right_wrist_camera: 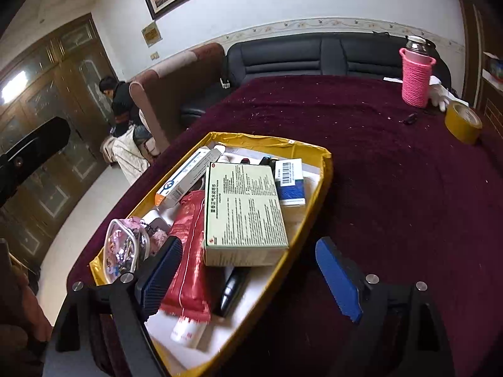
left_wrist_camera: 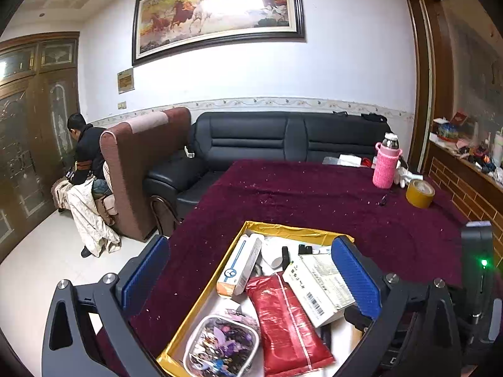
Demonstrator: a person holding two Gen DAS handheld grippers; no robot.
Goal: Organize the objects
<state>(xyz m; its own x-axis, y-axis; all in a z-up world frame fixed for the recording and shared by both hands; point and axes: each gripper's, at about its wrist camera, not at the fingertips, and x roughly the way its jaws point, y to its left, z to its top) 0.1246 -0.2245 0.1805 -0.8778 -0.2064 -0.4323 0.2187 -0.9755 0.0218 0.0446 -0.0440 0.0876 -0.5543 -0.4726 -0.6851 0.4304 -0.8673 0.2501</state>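
A shallow gold-rimmed box sits on the dark red tablecloth, full of items: a red packet, a pale green medicine box, a white-and-orange carton, a clear pouch, a blue-and-white box and a black tube. My left gripper is open and empty, its fingers astride the box. My right gripper is open and empty, left finger over the box, right finger outside its rim.
A pink-sleeved bottle, a yellow tape roll, a white glove and a small black item stand at the table's far right. A black sofa and a seated person are beyond.
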